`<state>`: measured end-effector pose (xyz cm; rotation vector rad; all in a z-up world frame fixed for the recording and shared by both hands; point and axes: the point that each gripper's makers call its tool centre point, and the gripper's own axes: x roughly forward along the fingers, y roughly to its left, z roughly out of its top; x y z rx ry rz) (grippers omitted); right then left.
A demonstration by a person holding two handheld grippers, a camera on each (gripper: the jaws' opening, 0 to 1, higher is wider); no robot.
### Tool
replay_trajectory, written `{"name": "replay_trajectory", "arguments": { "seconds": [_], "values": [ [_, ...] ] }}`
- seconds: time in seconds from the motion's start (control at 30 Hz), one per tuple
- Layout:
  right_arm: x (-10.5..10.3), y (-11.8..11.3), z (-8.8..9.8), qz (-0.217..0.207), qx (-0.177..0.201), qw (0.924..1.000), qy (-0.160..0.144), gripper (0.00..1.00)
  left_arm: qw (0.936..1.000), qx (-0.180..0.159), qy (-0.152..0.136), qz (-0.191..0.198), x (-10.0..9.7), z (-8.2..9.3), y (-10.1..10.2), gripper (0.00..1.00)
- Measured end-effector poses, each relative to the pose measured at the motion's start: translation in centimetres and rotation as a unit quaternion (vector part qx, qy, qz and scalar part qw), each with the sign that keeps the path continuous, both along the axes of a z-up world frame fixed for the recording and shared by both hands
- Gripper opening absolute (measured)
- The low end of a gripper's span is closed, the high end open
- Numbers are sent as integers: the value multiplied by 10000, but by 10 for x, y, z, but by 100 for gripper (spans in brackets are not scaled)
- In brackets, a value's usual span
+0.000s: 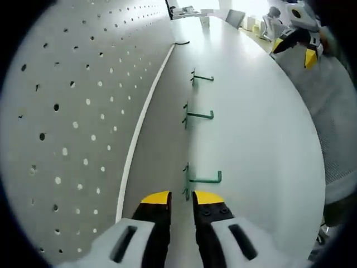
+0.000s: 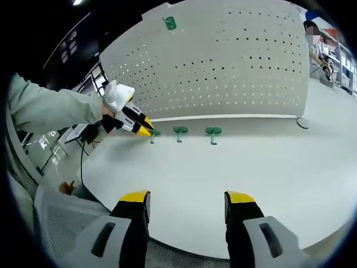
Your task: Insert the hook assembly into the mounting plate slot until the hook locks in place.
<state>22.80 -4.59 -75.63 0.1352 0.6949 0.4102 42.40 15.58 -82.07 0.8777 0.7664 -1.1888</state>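
**Left gripper closing on the nearest hook**

Along the worktop's back edge, at the foot of the perforated mounting plate (image 2: 223,61), three green hooks lie in a row. Going left to right in the right gripper view: the first hook (image 2: 154,134) sits at the tips of the left gripper (image 2: 146,127), then the middle hook (image 2: 179,132), then the third hook (image 2: 212,133). In the left gripper view the jaws are nearly closed, a narrow gap between the yellow tips, with the first hook's stem just ahead of that gap; I cannot tell whether they grip it yet. The right gripper (image 2: 187,204) hangs wide open and empty over the white worktop (image 2: 223,173), well apart from the hooks.

The pick-up looks to be the step in hand. Next the jaws must pinch the stem firmly, lift, and turn its prongs toward the plate's holes.
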Motion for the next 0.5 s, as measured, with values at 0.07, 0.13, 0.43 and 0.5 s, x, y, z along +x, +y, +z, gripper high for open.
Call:
{"name": "replay_trajectory", "arguments": {
  "seconds": [0.07, 0.13, 0.43, 0.5],
  "values": [
    [0, 0, 0, -24, 20, 10000, 11, 51, 10000, 13, 28, -36, -1, -1, -1, 15],
    [1, -1, -1, -55, 36, 10000, 18, 51, 10000, 29, 67, -53, -1, -3, -1, 14],
    [2, -5, 0, -177, 87, 9998, 21, 51, 9998, -10, 196, -49, -1, -6, -4, 12],
    [2, -5, 0, -182, 88, 9998, 21, 51, 9998, -7, 213, -54, -2, -7, -4, 9]
  ]
}}
